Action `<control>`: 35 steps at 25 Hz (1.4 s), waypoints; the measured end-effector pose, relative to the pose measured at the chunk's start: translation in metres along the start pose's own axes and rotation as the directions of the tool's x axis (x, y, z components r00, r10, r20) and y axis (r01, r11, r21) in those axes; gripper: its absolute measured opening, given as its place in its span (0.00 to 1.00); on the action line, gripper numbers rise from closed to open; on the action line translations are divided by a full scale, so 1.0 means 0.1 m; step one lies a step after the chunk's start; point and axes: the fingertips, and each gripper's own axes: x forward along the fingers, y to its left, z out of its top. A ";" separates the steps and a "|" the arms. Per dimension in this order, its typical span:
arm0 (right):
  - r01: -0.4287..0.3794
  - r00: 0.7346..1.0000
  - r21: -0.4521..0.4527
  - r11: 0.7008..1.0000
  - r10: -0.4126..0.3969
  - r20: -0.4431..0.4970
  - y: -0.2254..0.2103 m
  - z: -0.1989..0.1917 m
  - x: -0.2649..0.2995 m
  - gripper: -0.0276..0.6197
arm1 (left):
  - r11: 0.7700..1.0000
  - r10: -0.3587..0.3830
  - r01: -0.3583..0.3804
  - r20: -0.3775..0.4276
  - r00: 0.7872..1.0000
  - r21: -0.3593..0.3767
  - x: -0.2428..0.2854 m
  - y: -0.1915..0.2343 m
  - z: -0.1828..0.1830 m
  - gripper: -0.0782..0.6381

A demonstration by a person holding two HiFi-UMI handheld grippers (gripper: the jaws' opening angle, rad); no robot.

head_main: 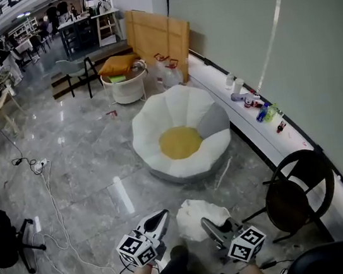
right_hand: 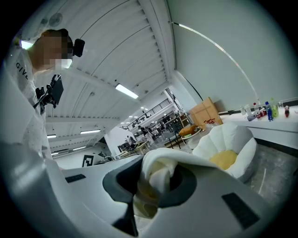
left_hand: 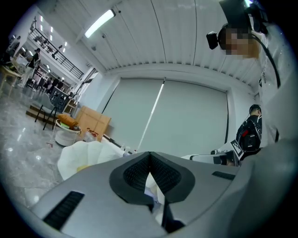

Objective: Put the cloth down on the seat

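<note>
The cloth (head_main: 199, 217) is not yet on the seat (head_main: 177, 108) — it hangs as a white bunch between the two grippers at the near edge of the scene, well short of the flower-shaped seat with its yellow centre, so by my reading the carry across and the setting-down are both left to do. The right gripper (head_main: 207, 223) is clamped on a thick wad of it, and the left gripper (head_main: 163, 216) is pinched together on a thin fold (only a sliver of white shows between its pads). Both are held side by side close to the person's body — pointing roughly level toward the seat, which lies farther off.
</note>
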 end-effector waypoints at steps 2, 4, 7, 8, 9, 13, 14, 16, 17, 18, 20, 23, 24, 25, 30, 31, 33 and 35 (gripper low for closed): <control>0.000 1.000 -0.006 1.000 0.000 -0.004 -0.13 0.05 0.07 0.16 | 1.000 -0.007 0.007 -0.001 1.000 -0.005 0.16 0.10 0.01 0.13; 0.008 1.000 -0.007 1.000 -0.008 -0.005 -0.28 0.13 0.14 0.16 | 1.000 -0.021 0.021 -0.005 1.000 -0.007 0.35 0.18 0.04 0.13; 0.020 1.000 0.012 1.000 -0.020 0.003 -0.53 0.26 0.26 0.16 | 0.999 -0.047 0.047 -0.002 0.999 -0.008 0.67 0.35 0.11 0.13; 0.020 1.000 0.016 1.000 -0.021 0.005 -0.60 0.30 0.31 0.16 | 0.999 -0.051 0.051 0.000 0.999 -0.009 0.77 0.42 0.15 0.13; 0.019 1.000 0.014 1.000 -0.019 0.006 -0.66 0.34 0.37 0.16 | 0.998 -0.054 0.054 0.003 0.999 -0.010 0.86 0.51 0.20 0.13; 0.026 1.000 0.005 1.000 -0.026 0.007 -0.96 0.54 0.68 0.16 | 0.998 -0.067 0.067 0.008 0.998 -0.019 1.25 0.87 0.36 0.13; 0.031 0.999 0.005 0.999 -0.031 0.007 -1.03 0.58 0.77 0.16 | 0.997 -0.070 0.070 0.002 0.998 -0.020 1.34 0.96 0.39 0.13; 0.041 0.999 0.004 0.999 -0.041 0.013 -1.20 0.68 0.91 0.16 | 0.996 -0.084 0.084 -0.006 0.996 -0.021 1.52 1.12 0.43 0.13; 0.045 0.999 0.004 0.999 -0.045 0.018 -1.28 0.73 0.98 0.16 | 0.996 -0.090 0.090 -0.009 0.996 -0.022 1.61 1.19 0.45 0.13; 0.049 0.999 0.001 0.999 -0.049 0.023 -1.37 0.79 1.04 0.16 | 0.995 -0.095 0.094 -0.011 0.995 -0.023 1.71 1.26 0.48 0.13; 0.056 0.998 -0.004 0.998 -0.056 0.034 -1.52 0.89 1.19 0.16 | 0.994 -0.111 0.111 -0.012 0.994 -0.025 1.88 1.41 0.50 0.13; 0.074 0.996 -0.009 0.997 -0.074 0.054 -1.74 1.03 1.39 0.16 | 0.990 -0.142 0.141 -0.019 0.990 -0.019 2.10 1.58 0.53 0.13; 0.082 0.995 -0.011 0.997 -0.081 0.059 -1.81 1.08 1.45 0.16 | 0.989 -0.148 0.148 -0.022 0.989 -0.018 2.17 1.63 0.56 0.13; 0.089 0.994 -0.013 0.996 -0.088 0.061 -1.88 1.13 1.52 0.16 | 0.988 -0.152 0.151 -0.023 0.988 -0.020 2.23 1.68 0.59 0.13; 0.100 0.994 -0.030 0.995 -0.098 0.054 -2.18 1.29 1.83 0.16 | 0.988 -0.151 0.151 -0.018 0.988 -0.026 2.52 1.92 0.65 0.13; 0.098 0.994 -0.035 0.995 -0.096 0.050 -2.25 1.33 1.89 0.16 | 0.989 -0.146 0.146 -0.017 0.989 -0.027 2.59 1.96 0.67 0.13; 0.090 0.995 -0.039 0.995 -0.088 0.041 -2.41 1.40 2.00 0.16 | 0.991 -0.133 0.132 -0.020 0.991 -0.029 2.73 2.04 0.73 0.13; 0.073 0.997 -0.042 0.996 -0.072 0.031 -2.56 1.48 2.10 0.16 | 0.992 -0.122 0.121 -0.016 0.992 -0.026 2.88 2.13 0.78 0.13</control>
